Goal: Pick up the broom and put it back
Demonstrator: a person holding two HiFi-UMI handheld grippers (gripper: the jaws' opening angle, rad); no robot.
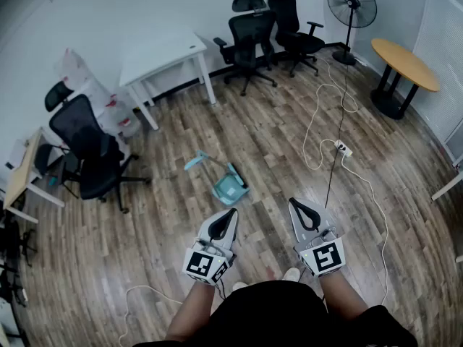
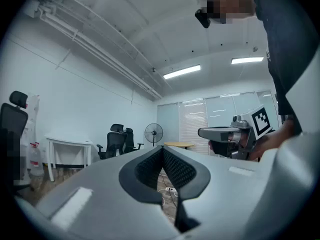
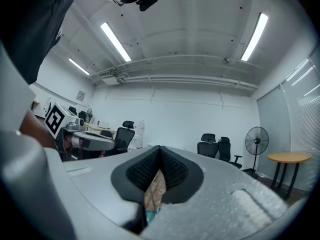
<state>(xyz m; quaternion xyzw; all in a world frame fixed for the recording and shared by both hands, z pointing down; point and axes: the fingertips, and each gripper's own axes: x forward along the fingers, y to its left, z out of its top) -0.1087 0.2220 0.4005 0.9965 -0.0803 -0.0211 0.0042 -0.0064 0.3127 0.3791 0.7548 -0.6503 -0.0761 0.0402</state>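
Standing level over the plank wood floor (image 1: 275, 143), the left gripper (image 1: 231, 213) and right gripper (image 1: 296, 203) are smooth grey shells. Their ribbed black pads are pressed together with nothing between them. The teal plastic broom (image 1: 230, 186) lies flat on the boards just ahead of the left gripper, touching neither, with a white table (image 1: 163, 53) well beyond.

Wooden floor (image 1: 253, 129) all around. Up at the back wall, a white table (image 1: 163, 53), and right beside it two black office chairs (image 1: 249, 38) standing close together. A standing fan (image 1: 351, 6) in the far corner, with a round wooden table (image 1: 405, 63) near it. Over on the left, another black chair (image 1: 87, 147). A white cable (image 1: 318, 121) snakes across the boards to a power strip (image 1: 344, 149).
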